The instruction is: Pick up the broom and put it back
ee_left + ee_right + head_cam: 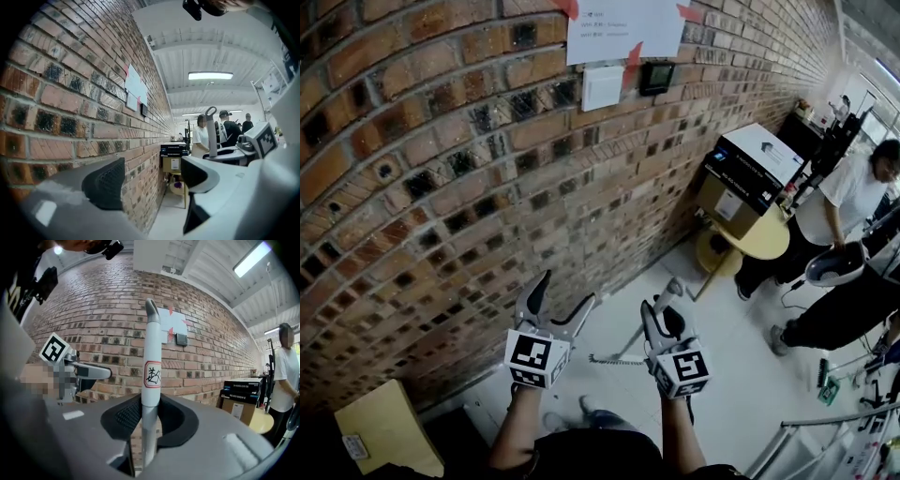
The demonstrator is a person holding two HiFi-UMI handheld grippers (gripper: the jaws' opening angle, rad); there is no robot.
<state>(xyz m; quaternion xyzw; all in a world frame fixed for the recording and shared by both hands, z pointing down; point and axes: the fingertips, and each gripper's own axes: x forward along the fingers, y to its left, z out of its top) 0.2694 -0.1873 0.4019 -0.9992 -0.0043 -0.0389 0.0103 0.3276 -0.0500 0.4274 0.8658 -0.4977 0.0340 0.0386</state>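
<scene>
Right gripper view: your right gripper clamps the broom handle, near the brick wall; your left gripper, jaws apart, holds nothing. Risk: a single pinch may let the broom pivot and strike the wall.

wall paper print too small; broom lower shaft hidden behind right tongs
</scene>
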